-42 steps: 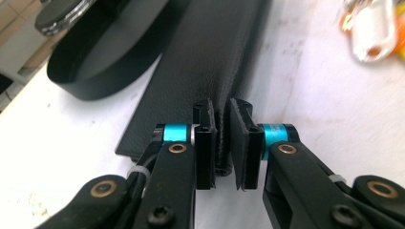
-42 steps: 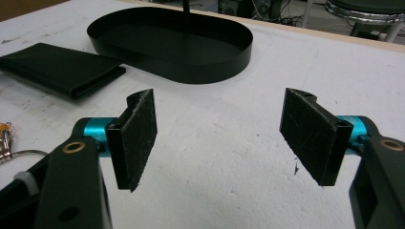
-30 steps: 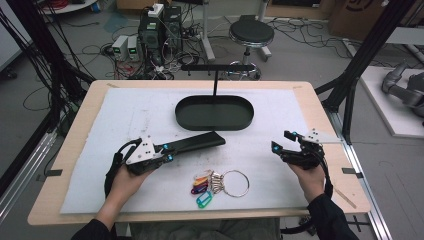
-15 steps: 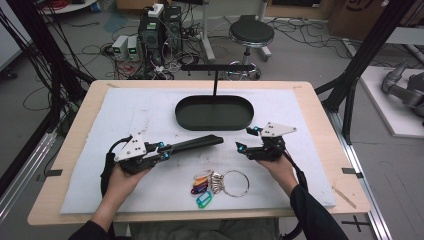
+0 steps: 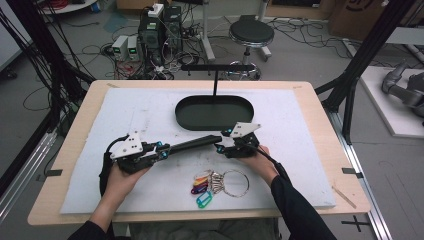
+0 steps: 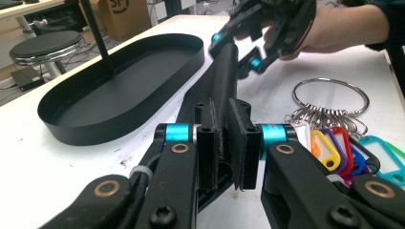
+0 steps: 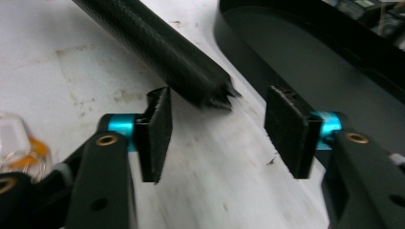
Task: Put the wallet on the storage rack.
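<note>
A long black bar [image 5: 192, 144] hangs level just above the white mat, and my left gripper [image 5: 162, 147] is shut on its near end [image 6: 222, 71]. My right gripper [image 5: 220, 146] has come to the bar's far end [image 7: 157, 43]. Its jaws have just been closing and still stand apart, so it is open. The bar's ragged tip sits between the fingertips [image 7: 217, 129], nearer the left pad [image 7: 157, 133], and neither pad presses on it. The left gripper view shows the right gripper [image 6: 248, 47] and its hand at that far end.
A black oval tray [image 5: 185, 117] with an upright T-stand [image 5: 215, 75] sits behind the bar. A metal ring with several coloured key tags [image 5: 215, 182] lies near the front edge. The white mat [image 5: 300, 150] covers most of the wooden table.
The right hand has moved left from the table's right side to the bar's far end, and its jaws have narrowed. The left gripper has kept hold of the bar, which now lies more level.
</note>
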